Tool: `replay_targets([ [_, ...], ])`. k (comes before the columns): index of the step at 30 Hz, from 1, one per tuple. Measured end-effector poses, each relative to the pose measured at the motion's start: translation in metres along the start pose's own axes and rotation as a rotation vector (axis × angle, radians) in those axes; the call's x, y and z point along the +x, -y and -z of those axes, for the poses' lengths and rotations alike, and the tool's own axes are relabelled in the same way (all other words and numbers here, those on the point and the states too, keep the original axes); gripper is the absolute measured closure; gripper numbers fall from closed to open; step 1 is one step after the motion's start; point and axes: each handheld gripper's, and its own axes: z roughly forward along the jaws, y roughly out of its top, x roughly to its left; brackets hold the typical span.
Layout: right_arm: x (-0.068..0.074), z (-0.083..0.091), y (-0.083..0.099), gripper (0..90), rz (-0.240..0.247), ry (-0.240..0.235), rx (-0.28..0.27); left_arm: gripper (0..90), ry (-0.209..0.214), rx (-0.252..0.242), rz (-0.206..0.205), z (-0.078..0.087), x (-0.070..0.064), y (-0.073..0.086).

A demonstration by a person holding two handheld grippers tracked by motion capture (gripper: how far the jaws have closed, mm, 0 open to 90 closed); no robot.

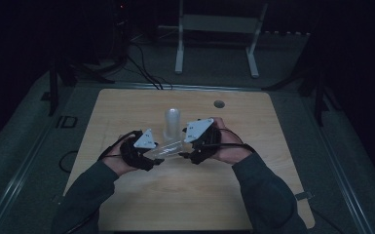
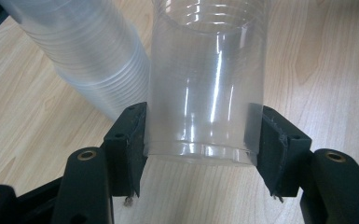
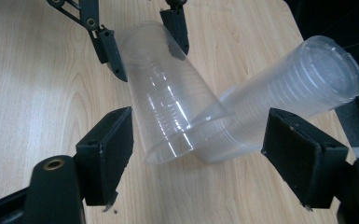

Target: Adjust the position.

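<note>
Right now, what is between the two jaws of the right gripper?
In the right gripper view, the rim of the single clear cup and the base of the cup stack lie between the right gripper jaws, untouched.

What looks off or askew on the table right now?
Nothing is spilled or broken. The single clear cup lies tilted, base clamped in the left hand-held gripper, its rim against the cup stack. The right hand-held gripper is open.

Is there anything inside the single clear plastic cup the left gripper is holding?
Nothing shows inside the single clear plastic cup; wooden table is visible through its wall. The left gripper clamps its base. The stack of clear cups stands behind it.
</note>
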Motion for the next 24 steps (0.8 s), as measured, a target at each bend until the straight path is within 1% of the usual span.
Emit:
replay_targets([
  [5,-0.002,0.003,0.001,24.1,-0.018,0.007,-0.018,40.6,-0.003,-0.018,0.013,0.003,0.001,0.003],
  [6,-0.003,0.005,0.002,24.2,-0.03,0.006,-0.029,40.7,-0.003,-0.031,0.025,0.004,0.002,0.005],
  [9,-0.004,0.005,0.004,24.2,-0.043,0.013,-0.028,40.7,-0.005,-0.044,0.035,0.005,0.002,0.006],
  [14,-0.005,0.005,0.007,24.2,-0.058,0.009,-0.038,40.7,-0.009,-0.081,0.061,0.007,0.003,0.011],
  [15,-0.005,0.005,0.007,24.2,-0.058,0.009,-0.038,40.7,-0.009,-0.081,0.061,0.007,0.003,0.011],
  [17,-0.006,0.006,0.009,24.2,-0.069,0.005,-0.044,40.7,-0.006,-0.096,0.068,0.009,0.003,0.011],
  [19,-0.006,0.007,0.01,27.2,-0.078,-0.007,-0.047,40.7,-0.004,-0.113,0.074,0.01,0.004,0.012],
  [22,-0.006,0.008,0.011,27.4,-0.086,-0.013,-0.056,40.7,0.0,-0.139,0.088,0.012,0.004,0.013],
  [24,-0.006,0.008,0.012,27.4,-0.087,-0.014,-0.057,40.7,-0.003,-0.147,0.093,0.013,0.005,0.014],
])
